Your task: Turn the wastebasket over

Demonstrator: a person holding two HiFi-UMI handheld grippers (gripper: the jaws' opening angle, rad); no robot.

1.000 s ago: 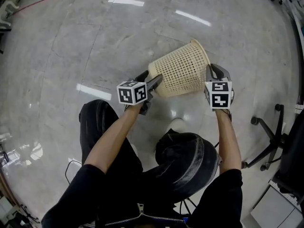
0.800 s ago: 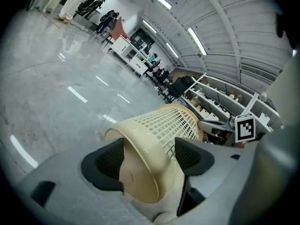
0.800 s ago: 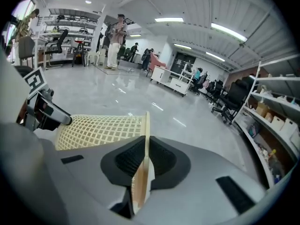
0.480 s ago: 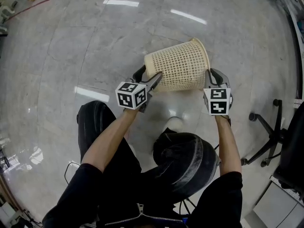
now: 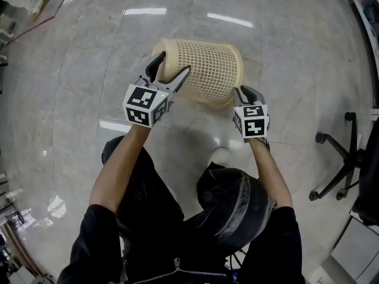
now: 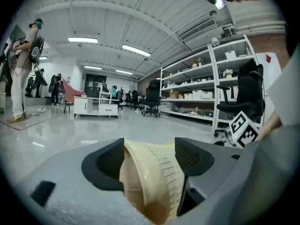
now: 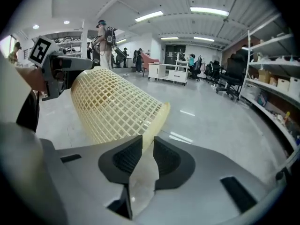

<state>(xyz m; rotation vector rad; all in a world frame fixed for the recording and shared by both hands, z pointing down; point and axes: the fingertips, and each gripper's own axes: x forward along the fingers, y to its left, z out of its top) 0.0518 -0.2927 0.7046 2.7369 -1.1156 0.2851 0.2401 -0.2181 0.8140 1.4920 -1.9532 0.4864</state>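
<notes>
Left arm point(image 5: 115, 164): bare forearm, dark sleeve above the elbow, reaching forward.
Left hand-held gripper point(image 5: 172, 70): marker cube point(image 5: 144, 104) facing up, jaws spread wide and clamped across the closed end of the wastebasket point(image 5: 207, 70), one pad on its base, the other on its mesh wall.
Right arm point(image 5: 266, 164): bare forearm, extended forward alongside the left.
Right hand-held gripper point(image 5: 244, 92): marker cube point(image 5: 251, 120) facing up, tilted downward, jaws narrow and opening, wastebasket rim standing between the pads.
</notes>
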